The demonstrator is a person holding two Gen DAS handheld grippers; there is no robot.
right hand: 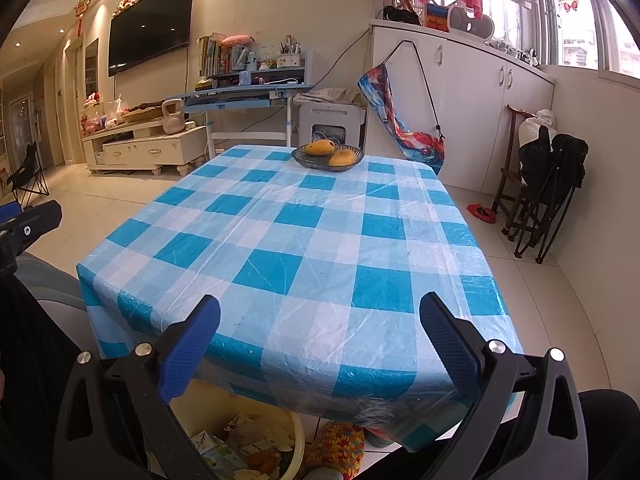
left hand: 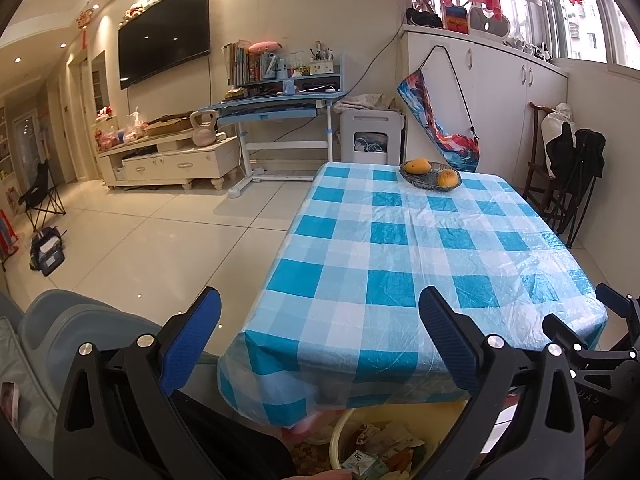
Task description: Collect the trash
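Note:
A yellow basin (left hand: 340, 436) full of paper scraps and wrappers (left hand: 380, 452) sits on the floor under the near edge of the table; it also shows in the right wrist view (right hand: 296, 436) with its trash (right hand: 240, 448). My left gripper (left hand: 320, 332) is open and empty above the table's near left corner. My right gripper (right hand: 320, 340) is open and empty above the near edge of the table. The right gripper also shows at the right of the left wrist view (left hand: 592, 320).
The table has a blue-and-white checked cloth (left hand: 400, 248) (right hand: 304, 240). A dark bowl (left hand: 430, 184) (right hand: 316, 164) with two mangoes stands at its far end. A grey chair (left hand: 80, 320) is at the left. A colourful knitted slipper (right hand: 336, 444) lies beside the basin.

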